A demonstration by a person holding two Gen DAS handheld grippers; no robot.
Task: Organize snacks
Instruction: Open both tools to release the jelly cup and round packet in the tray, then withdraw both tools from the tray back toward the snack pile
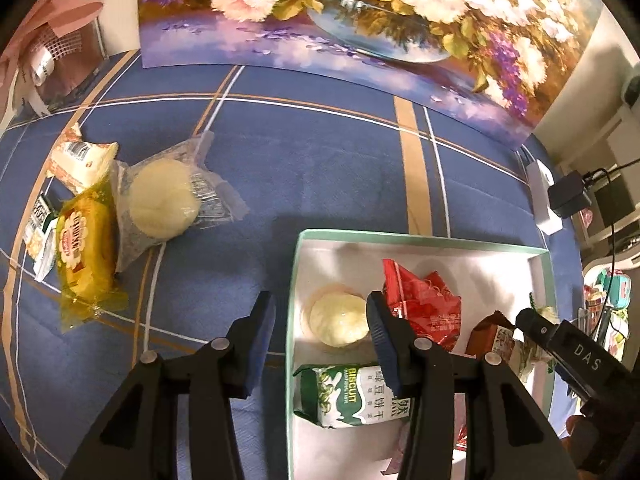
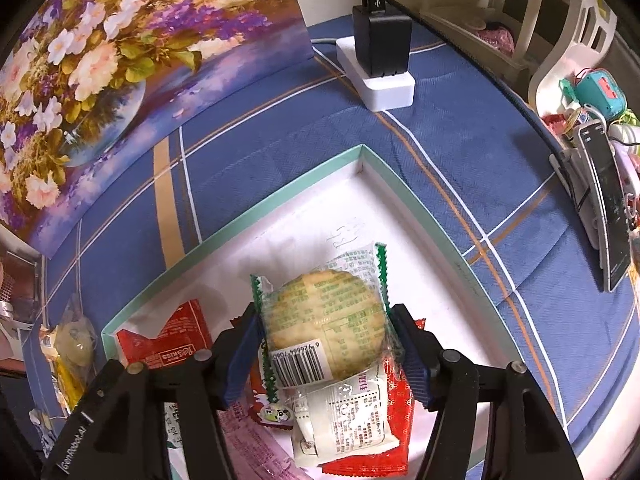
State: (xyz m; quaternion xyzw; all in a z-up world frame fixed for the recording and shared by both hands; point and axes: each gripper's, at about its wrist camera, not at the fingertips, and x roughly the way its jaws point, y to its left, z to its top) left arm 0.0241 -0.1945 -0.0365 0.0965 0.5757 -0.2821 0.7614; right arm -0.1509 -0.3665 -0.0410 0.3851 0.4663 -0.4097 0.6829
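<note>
Crowding box (image 2: 280, 210) — packets; charger (image 2: 382, 44) beyond

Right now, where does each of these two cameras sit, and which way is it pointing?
Left wrist: rides the left gripper, looking forward and down at the box's left edge and the loose snacks on the blue cloth; its open black fingers show.
Right wrist: rides the right gripper, looking down into the box; its fingers clamp a round biscuit packet.
Shared: box, flower painting, white power strip.
</note>
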